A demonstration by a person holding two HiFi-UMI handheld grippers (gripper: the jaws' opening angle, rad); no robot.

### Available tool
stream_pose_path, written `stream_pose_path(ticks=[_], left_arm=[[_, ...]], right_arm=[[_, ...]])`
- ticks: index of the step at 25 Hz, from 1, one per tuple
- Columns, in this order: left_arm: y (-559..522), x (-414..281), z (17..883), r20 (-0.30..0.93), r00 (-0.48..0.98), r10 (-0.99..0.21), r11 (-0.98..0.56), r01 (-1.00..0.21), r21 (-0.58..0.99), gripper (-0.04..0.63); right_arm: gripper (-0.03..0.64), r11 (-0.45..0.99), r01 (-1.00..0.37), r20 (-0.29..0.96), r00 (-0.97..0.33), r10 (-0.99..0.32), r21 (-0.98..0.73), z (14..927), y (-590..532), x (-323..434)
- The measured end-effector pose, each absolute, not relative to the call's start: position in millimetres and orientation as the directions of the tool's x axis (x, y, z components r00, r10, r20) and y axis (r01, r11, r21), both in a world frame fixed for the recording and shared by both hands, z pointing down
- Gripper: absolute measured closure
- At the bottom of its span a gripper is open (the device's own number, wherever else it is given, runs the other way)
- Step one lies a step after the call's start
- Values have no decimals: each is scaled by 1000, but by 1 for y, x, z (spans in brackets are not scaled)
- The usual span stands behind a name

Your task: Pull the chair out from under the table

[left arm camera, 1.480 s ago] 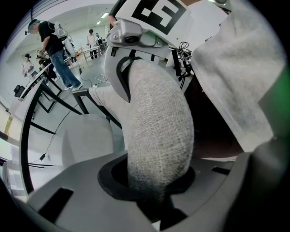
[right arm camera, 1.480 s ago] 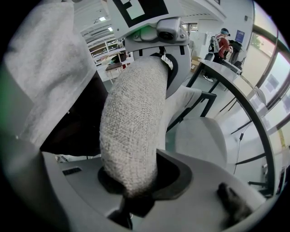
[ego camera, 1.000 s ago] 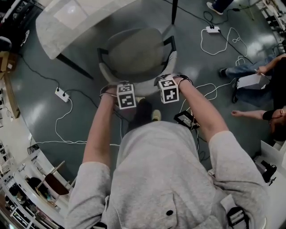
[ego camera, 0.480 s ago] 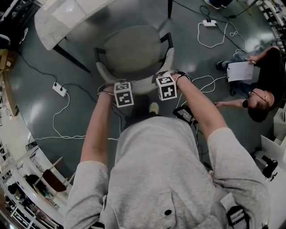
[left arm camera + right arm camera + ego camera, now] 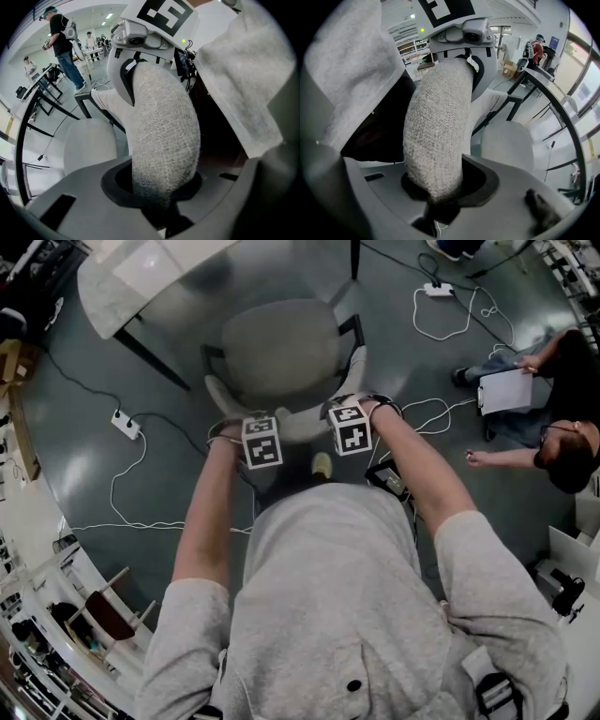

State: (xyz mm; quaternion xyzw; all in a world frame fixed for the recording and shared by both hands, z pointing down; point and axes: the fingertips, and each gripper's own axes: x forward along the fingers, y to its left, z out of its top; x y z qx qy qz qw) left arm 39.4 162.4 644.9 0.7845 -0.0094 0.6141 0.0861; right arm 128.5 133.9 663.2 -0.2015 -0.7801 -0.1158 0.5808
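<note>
Grey chair [image 5: 281,348] is sliding clear of the bench [image 5: 131,282] edge; left hand-held gripper [image 5: 159,187] and right hand-held gripper [image 5: 436,187] are squeezing its back [image 5: 164,117].

Looking like an open lab or office workspace: white cables [image 5: 150,527] and power strips [image 5: 124,424] lying across a grey floor [image 5: 66,474], a person [image 5: 562,362] sitting there holding a clipboard [image 5: 506,390], another person [image 5: 63,47] standing among black-framed worktops [image 5: 44,84] under ceiling lights [image 5: 110,15].

The table [image 5: 122,287] — cut off by the top edge.
</note>
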Motion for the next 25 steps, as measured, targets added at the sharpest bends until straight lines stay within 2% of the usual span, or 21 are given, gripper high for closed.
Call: stream_pose_path(ticks=[17, 22, 25], left_arm=[[210, 65, 646, 964, 254, 77, -983, -143, 117, 479], [207, 59, 637, 945, 325, 27, -966, -236, 108, 430], [206, 49, 622, 922, 385, -50, -946, -314, 79, 416]], right_arm=[[516, 888, 458, 952, -252, 172, -39, 664, 180, 152], [500, 914, 406, 960, -248, 126, -15, 659, 179, 150], [494, 921, 389, 962, -262, 84, 26, 642, 176, 153]])
